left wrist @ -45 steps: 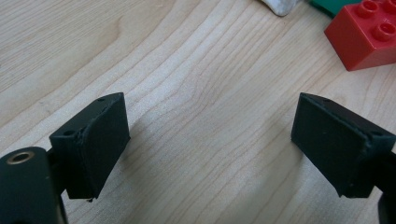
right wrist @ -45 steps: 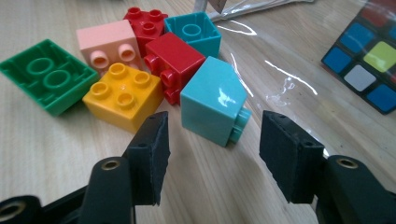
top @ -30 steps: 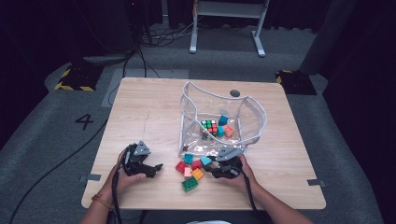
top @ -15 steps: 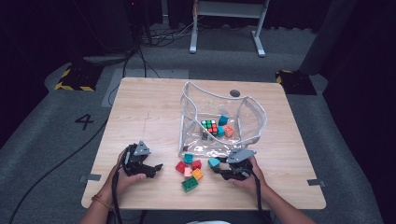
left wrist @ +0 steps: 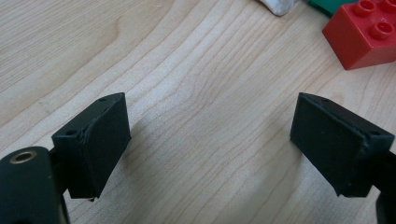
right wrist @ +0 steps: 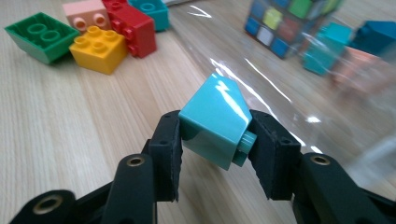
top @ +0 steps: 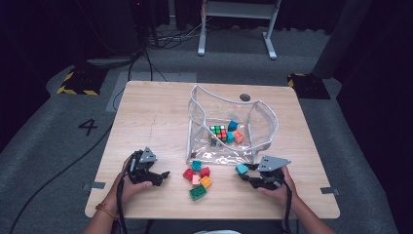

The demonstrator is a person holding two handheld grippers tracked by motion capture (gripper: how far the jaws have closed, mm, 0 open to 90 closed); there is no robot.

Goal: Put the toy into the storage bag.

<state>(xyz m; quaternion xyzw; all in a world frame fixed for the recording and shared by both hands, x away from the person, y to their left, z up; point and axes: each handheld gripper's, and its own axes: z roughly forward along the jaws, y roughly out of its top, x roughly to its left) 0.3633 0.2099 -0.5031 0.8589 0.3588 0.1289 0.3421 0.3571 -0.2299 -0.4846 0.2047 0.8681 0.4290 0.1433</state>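
The pale wooden table (top: 146, 112) stood on grey floor (top: 44, 146) in a dark room — the right gripper (top: 246, 170) clamped a teal block (right wrist: 217, 123) beside the clear bag (top: 263, 122); the left gripper (top: 163, 176) gaped wide, nothing between.

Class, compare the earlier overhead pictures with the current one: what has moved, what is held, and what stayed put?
The right tongs, shut on a teal brick, moved right, away from the loose bricks. The left tongs, the clear bag and its contents stayed put.
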